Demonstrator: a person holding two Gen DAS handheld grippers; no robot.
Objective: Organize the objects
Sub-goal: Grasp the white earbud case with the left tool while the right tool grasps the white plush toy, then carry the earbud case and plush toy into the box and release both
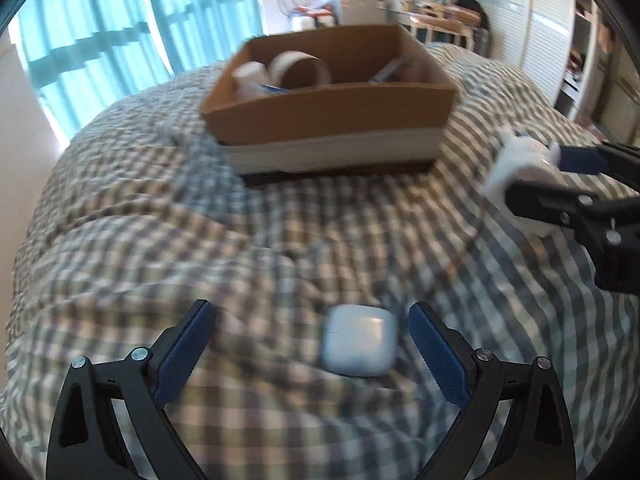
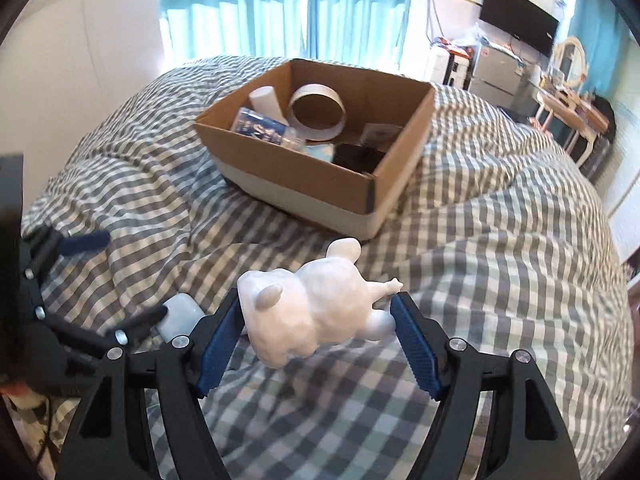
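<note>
Box (image 2: 320,184) already holds tape roll (image 2: 317,112) and bits. Your right gripper (image 2: 316,322) clamps the white figurine (image 2: 316,316); left gripper (image 1: 312,344) gapes wide around the earbud case (image 1: 359,340), both unboxed.

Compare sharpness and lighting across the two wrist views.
Left wrist view: motion-blurred throughout, smearing the cardboard box and white earbud case; the window glares at left. Right wrist view: sharp, with the white animal figurine crisp and the curtains backlit; both show fisheye bending.
</note>
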